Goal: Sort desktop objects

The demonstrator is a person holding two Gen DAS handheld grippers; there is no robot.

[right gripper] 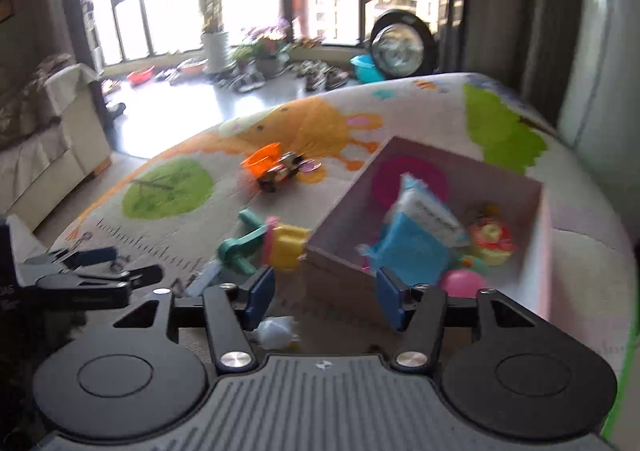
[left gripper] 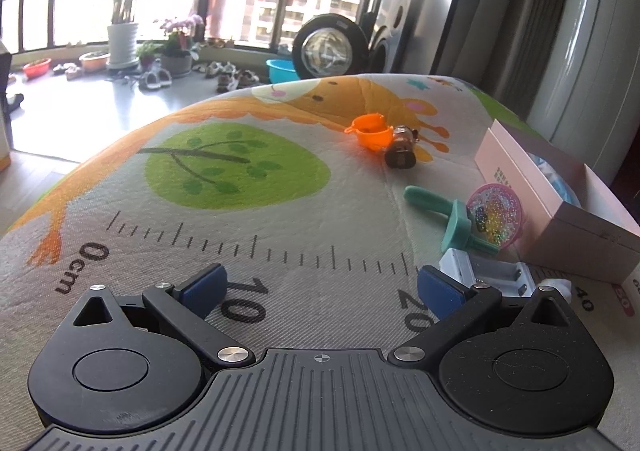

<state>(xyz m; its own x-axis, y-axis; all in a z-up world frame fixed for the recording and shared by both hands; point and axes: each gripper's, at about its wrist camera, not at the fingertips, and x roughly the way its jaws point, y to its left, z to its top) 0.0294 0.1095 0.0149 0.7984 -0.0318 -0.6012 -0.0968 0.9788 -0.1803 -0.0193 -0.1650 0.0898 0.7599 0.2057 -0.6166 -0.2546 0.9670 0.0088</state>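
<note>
The pink-walled box [right gripper: 460, 187] on the giraffe mat [left gripper: 280, 219] already holds several toys, so the right gripper [right gripper: 326, 301], jaws parted and empty over its near corner, should swing left for the teal tool [right gripper: 236, 247]. The left gripper [left gripper: 320, 291] hangs wide open, holding nothing. Beyond lie the orange cup [left gripper: 370, 131] and a small brown toy car [left gripper: 402, 149], touching, well apart from the box.

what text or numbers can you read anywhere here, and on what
"0cm", "10", "20", "40": ruler scale printed on the play mat.
Green print on the pink box: too small to read.
Label on the blue packet inside the box: blurred, unreadable.
</note>
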